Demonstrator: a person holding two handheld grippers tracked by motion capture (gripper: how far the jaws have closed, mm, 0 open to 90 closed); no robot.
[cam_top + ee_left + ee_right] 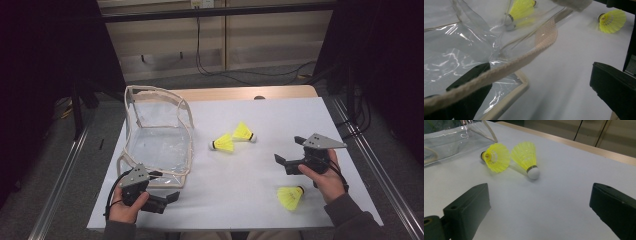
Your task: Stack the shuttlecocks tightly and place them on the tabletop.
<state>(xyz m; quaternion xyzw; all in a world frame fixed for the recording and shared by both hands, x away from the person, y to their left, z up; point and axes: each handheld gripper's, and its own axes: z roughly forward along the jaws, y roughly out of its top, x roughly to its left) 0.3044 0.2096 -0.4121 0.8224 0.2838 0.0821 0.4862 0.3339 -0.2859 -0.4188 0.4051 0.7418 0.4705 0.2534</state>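
1. Left gripper [165, 192] at the near left corner of the white table [260, 130], held low in the left hand [127, 205], jaws spread wide apart, nothing clamped.
2. In the left gripper view, one jaw tucked under the beige webbing edge [499, 71] of the clear plastic pouch [461, 50], the other out over bare table.
3. Clear plastic pouch standing open at the left of the table, beige trim around its rim and base, just beyond the left gripper.
4. Right gripper [290, 152] held in the right hand [327, 177] at the right of the table, jaws wide apart and empty, aimed toward the table's middle.
5. Two yellow shuttlecocks [509, 158] lying side by side mid-table, touching or nearly so, just right of the pouch, ahead of the right gripper's jaws.
6. Third yellow shuttlecock [291, 196] on its side near the front edge, just beside the right hand.
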